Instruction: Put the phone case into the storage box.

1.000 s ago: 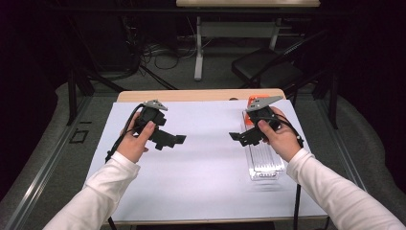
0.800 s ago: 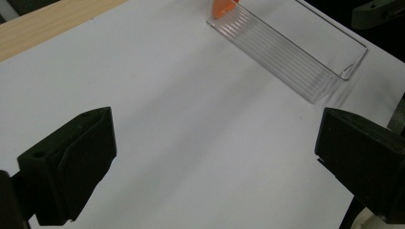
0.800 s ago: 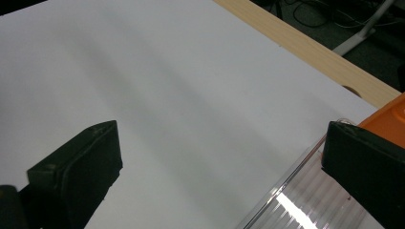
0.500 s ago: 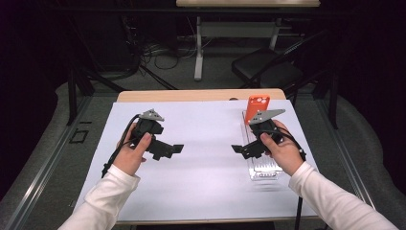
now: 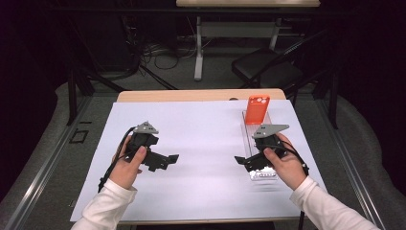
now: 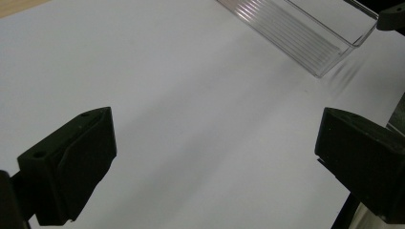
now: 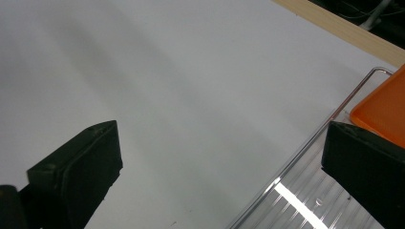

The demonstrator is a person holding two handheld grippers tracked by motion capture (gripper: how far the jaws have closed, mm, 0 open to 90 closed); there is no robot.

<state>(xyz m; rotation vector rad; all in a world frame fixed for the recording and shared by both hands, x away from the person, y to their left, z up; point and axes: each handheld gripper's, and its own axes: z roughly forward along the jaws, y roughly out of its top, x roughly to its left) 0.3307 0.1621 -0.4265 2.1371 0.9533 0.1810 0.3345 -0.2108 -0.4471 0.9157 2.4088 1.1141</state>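
1. On the tabletop (image 5: 201, 96), a white sheet (image 5: 206, 139) covers most of the surface.
2. At the sheet's left, the left tool (image 5: 170, 160) is held released, jaws wide apart over bare paper, grasping nothing.
3. At the right, the right tool (image 5: 241, 161) is likewise spread and empty, pointing inward.
4. Beside the right hand (image 5: 285, 165) lies a clear plastic tray (image 5: 262, 173), with an orange phone (image 5: 257, 109) at its far end.
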